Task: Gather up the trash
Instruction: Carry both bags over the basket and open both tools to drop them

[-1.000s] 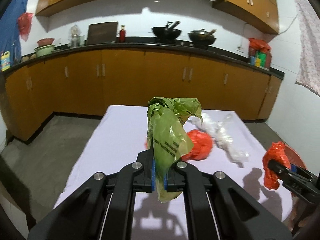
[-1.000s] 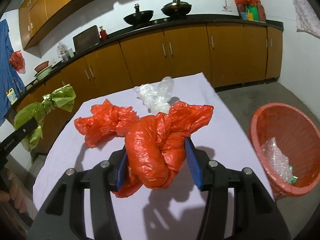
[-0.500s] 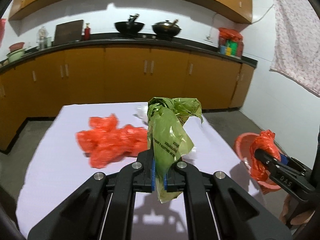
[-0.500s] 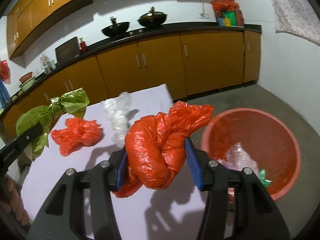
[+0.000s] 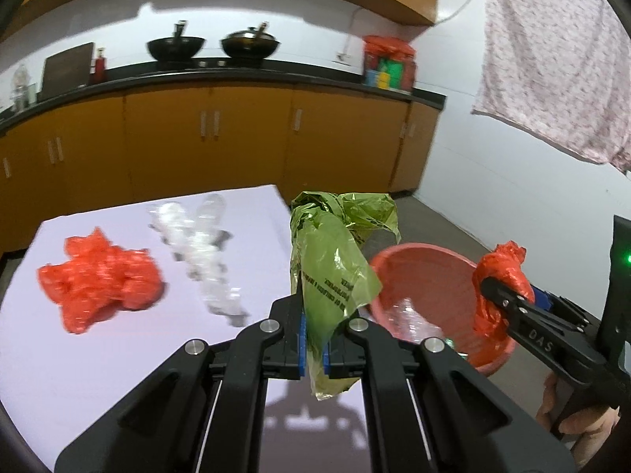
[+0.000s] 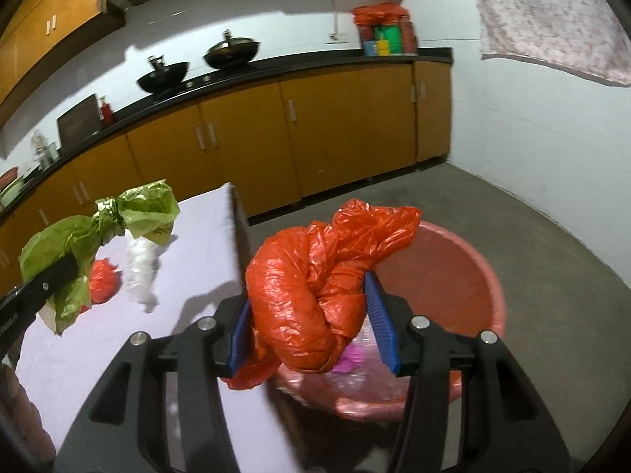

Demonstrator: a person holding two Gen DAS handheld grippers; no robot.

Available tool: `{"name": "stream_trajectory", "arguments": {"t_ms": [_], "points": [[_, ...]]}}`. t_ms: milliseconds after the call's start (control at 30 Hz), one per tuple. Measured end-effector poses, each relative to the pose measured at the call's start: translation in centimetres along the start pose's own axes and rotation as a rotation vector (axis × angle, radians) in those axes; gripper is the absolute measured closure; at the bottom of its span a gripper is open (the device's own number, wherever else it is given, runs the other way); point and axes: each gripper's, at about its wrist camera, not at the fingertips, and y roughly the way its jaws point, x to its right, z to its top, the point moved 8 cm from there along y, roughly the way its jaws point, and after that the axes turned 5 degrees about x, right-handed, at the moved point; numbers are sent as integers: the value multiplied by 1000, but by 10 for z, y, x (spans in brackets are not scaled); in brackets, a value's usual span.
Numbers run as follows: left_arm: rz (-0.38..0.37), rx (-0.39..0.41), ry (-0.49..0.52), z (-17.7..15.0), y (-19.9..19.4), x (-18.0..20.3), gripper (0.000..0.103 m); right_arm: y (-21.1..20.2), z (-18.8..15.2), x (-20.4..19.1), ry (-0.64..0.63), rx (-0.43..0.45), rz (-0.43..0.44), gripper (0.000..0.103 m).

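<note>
My left gripper (image 5: 313, 349) is shut on a crumpled green plastic bag (image 5: 331, 264) and holds it above the table's right edge; the bag also shows in the right wrist view (image 6: 90, 236). My right gripper (image 6: 311, 327) is shut on a knotted red plastic bag (image 6: 315, 287) and holds it over the red basket (image 6: 465, 276), which stands on the floor to the right of the table. The basket (image 5: 418, 272) has clear plastic trash in it. Another red bag (image 5: 102, 280) and a clear plastic bag (image 5: 197, 248) lie on the white table (image 5: 98, 354).
Orange kitchen cabinets (image 5: 236, 138) with a black counter run along the back wall, with two woks (image 5: 175, 47) on it. A patterned cloth (image 5: 552, 59) hangs on the right wall. Grey floor (image 6: 532, 236) lies around the basket.
Both grippers have swung to the right with their bags. The red basket has come fully into view, and the right gripper's red bag is now over it.
</note>
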Motion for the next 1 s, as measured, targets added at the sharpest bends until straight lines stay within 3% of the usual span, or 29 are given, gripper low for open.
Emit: {"name": "stream_trajectory", "arguments": {"t_ms": [300, 1000], "points": [[-67, -41, 25, -8, 20, 42, 98, 0, 3, 35, 19, 11, -46, 52], [-131, -147, 59, -31, 76, 103, 98, 26, 8, 84, 103, 2, -90, 52]]}}
